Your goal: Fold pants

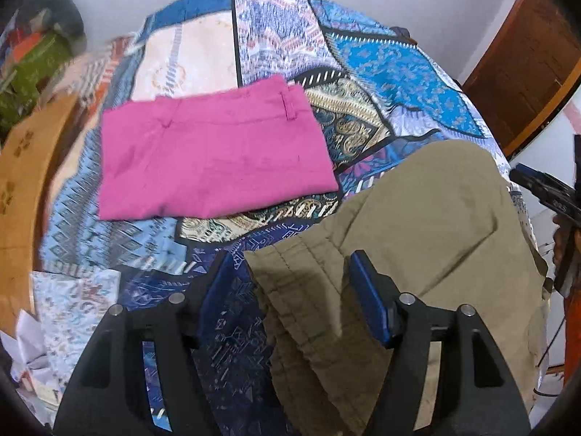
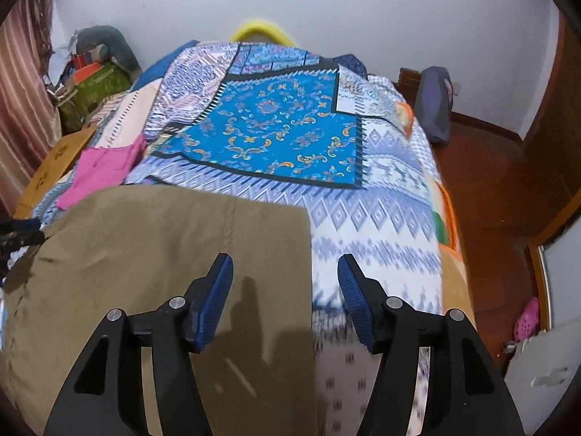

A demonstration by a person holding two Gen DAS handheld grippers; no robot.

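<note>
**Olive pants on the bed, both claws open over an edge**

Because the olive pants (image 1: 417, 239) are thin woven cloth, they should handle as light, limp and quick to wrinkle, with no stiffness to carry a fold on their own. They lie spread on the near part of the patchwork bedspread (image 2: 290, 127), reaching towards the bed's front edge, with a stitched hem or waistband (image 1: 290, 272) showing as the thickest, firmest part in the left wrist view. That doubled, seamed band looks the best place to take hold, since a pinch on a single layer would likely slip or drag only the top ply. In the right wrist view, the straight side edge (image 2: 308, 254) of the cloth offers the matching hold.

The left gripper (image 1: 287, 290) stands wide open, its 2 blue pads apart, straddling the stitched corner; whether either pad touches the fabric cannot be told. The right gripper (image 2: 285, 290) is likewise wide open, with its left finger over the olive cloth and its right finger over bare bedspread, the side edge running between them. Neither claw holds anything.

A folded pink garment (image 1: 214, 152) lies further up the bed, apart from the olive pants, apparently finished.
</note>
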